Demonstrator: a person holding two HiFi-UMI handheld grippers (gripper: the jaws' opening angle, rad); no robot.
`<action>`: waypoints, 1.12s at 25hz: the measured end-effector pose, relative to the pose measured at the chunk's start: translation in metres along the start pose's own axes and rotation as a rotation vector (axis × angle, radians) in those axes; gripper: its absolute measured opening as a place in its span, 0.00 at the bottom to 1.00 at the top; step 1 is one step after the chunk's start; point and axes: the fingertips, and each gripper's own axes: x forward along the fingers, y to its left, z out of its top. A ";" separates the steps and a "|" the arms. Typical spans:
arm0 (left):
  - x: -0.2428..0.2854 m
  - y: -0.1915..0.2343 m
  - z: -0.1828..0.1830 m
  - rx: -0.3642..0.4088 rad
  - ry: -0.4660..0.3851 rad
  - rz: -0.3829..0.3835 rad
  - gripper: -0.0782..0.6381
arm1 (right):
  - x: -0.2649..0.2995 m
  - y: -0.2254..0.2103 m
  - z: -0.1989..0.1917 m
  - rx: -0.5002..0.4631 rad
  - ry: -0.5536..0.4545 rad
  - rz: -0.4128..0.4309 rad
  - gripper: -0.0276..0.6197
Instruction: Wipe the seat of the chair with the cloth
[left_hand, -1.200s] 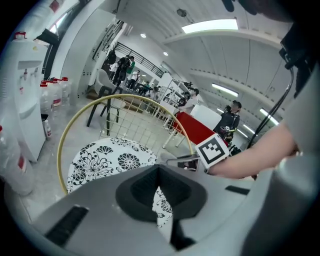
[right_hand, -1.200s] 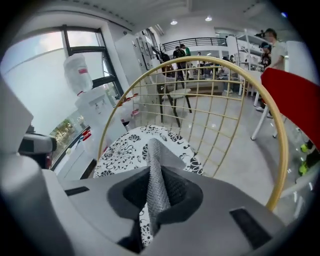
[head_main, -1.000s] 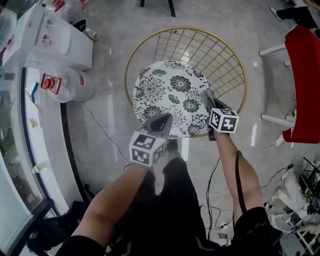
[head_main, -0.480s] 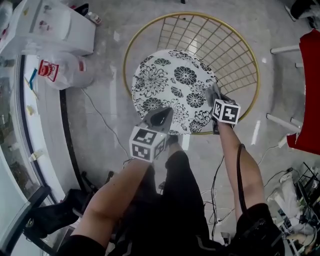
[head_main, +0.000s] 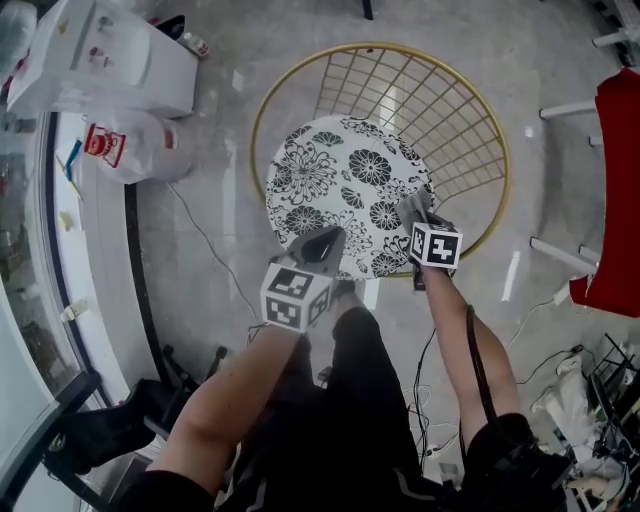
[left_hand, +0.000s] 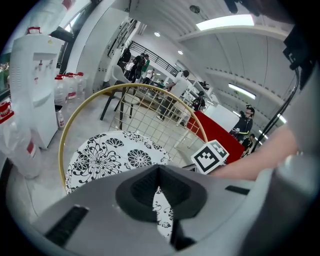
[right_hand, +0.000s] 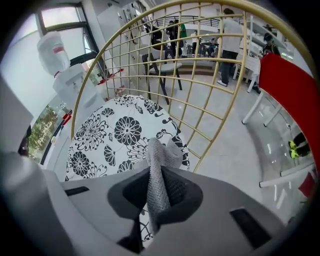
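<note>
stands over a chair (head_main: 480, 115) of gold wire, looking steeply down on its round seat (head_main: 335, 185) in a black-and-white flower print. pinches a grey cloth (head_main: 406, 205) in the right gripper (head_main: 419, 219), jaws clamped tight on a fold, with the loose end standing out past the tips. holds that cloth at the seat's near right edge, with the wire frame just beyond; cannot tell whether the cloth touches the fabric. carries the left gripper (head_main: 323, 243) at the seat's near edge, left of the cloth and apart from it, with jaws drawn together to a thin slit, nothing between them and only the flower print showing through. shares a pale glossy floor (head_main: 215, 235) with a white water dispenser (head_main: 105, 60) well off the seat's far left, a plastic bag (head_main: 135, 150) with a red label just beside that dispenser, and a red chair (head_main: 612, 200) well off the seat's right.
</note>
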 end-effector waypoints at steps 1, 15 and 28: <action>-0.001 0.001 0.000 -0.001 0.000 0.001 0.12 | -0.002 0.003 0.000 -0.005 -0.003 0.005 0.09; -0.034 0.009 -0.023 0.026 0.024 -0.052 0.12 | -0.013 0.044 -0.058 -0.023 0.025 0.024 0.09; -0.081 0.041 -0.045 0.030 0.015 -0.031 0.12 | -0.016 0.115 -0.092 -0.075 0.044 0.085 0.09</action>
